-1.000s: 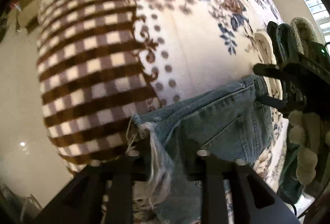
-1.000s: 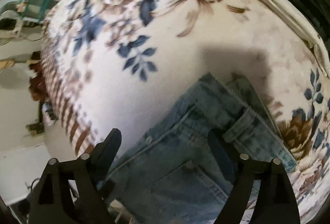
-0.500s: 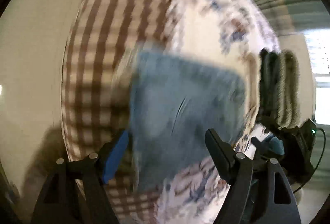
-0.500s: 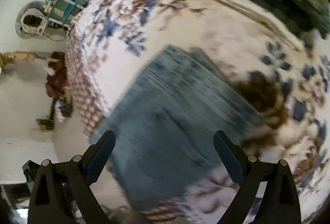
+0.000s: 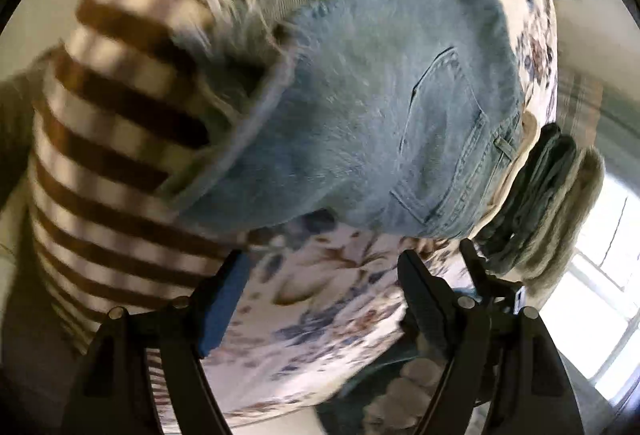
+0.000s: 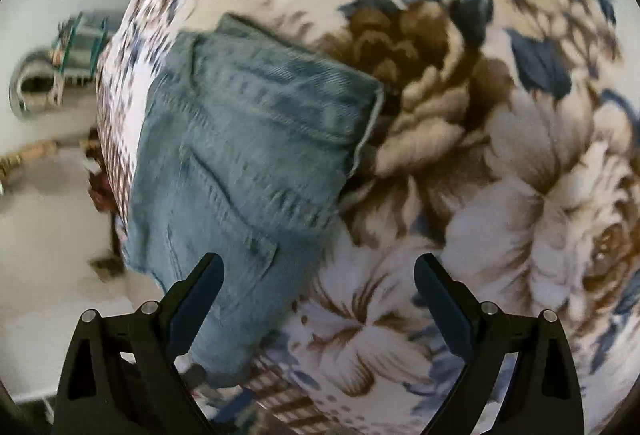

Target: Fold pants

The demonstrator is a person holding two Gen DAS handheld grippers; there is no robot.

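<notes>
The light-blue denim pants (image 5: 376, 107) lie folded flat on the floral bedspread (image 5: 320, 311), back pocket up, frayed hems toward the checkered border. They also show in the right wrist view (image 6: 248, 163), left of centre. My left gripper (image 5: 324, 291) is open and empty, lifted off the pants, its fingers over bare bedspread. My right gripper (image 6: 320, 295) is open and empty too; its left finger (image 6: 196, 299) overlaps the pants' near edge in the image, the right finger over the flower print.
A stack of dark folded clothes (image 5: 540, 195) lies beside the pants at the right. The checkered bed edge (image 5: 104, 139) drops to a pale floor. A bright window (image 5: 600, 267) is at the right. Clutter and a rack (image 6: 72, 47) stand on the floor.
Both grippers let go of the pants and pulled back and up. The left one was shut on the frayed hem one second ago and now stands open. The pants lie folded.
</notes>
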